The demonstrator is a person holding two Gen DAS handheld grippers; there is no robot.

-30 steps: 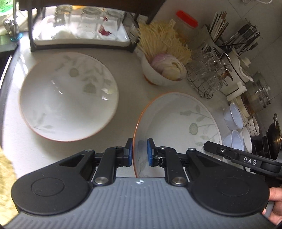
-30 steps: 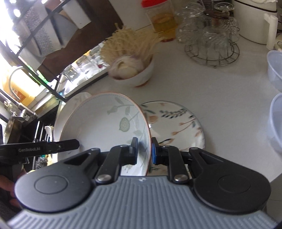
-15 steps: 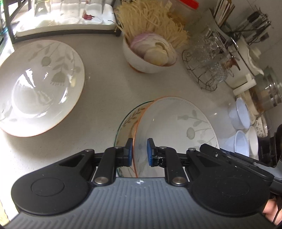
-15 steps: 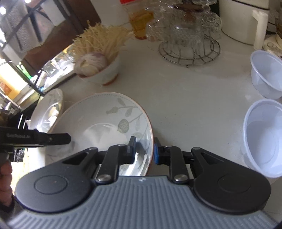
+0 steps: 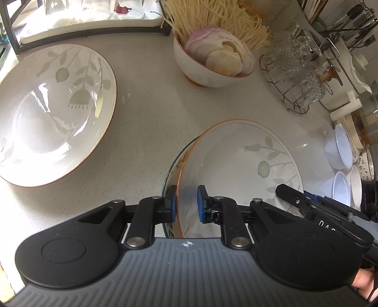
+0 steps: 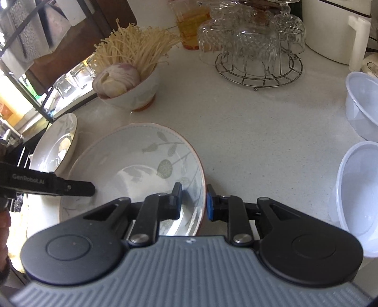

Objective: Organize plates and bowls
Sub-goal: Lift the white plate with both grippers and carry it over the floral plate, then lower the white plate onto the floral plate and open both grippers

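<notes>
A white leaf-patterned bowl with an orange rim rests on a green-edged patterned plate, which only peeks out at its left. My left gripper is shut on the bowl's near left rim. In the right wrist view the same bowl has its right rim between the jaws of my right gripper. Those jaws are easing open and the pads no longer press. A second, larger leaf bowl lies on the counter to the left.
A bowl of onion and enoki mushrooms stands behind. A wire rack of glasses sits at the back right, with clear plastic bowls at the right edge. A black rack with tumblers lines the back left.
Both grippers carried the bowl down and to the right onto the patterned plate, which it now covers. The right gripper's jaws have widened a little around the rim.
</notes>
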